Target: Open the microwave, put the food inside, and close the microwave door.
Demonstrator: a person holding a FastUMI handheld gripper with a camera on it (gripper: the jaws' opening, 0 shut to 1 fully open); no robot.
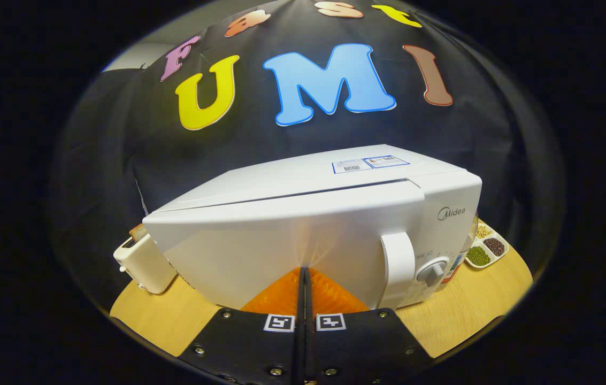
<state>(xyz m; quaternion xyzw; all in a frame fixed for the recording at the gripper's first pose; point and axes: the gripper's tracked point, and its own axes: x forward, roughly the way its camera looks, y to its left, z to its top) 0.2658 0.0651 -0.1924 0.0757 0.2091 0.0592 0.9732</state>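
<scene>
Gripper view: the gripper (303, 270) is presenting its two fingers pressed together, no gap between them and nothing held; their tips are meeting right at the front of the microwave door (281, 251), and whether they are touching it cannot be told. The microwave (335, 176) is sitting on a wooden table (463, 315) with its door closed. The door handle (398, 264) is standing upright just beside the fingers on the right, with a control knob (431, 271) next to it. A toaster (145, 262) is standing on the table by the microwave's left corner, with a slice of bread (138, 231) showing in its slot. A divided dish of beans and grains (487, 246) is lying behind the microwave's right corner. No food item for loading can be made out ahead of the fingers.
</scene>
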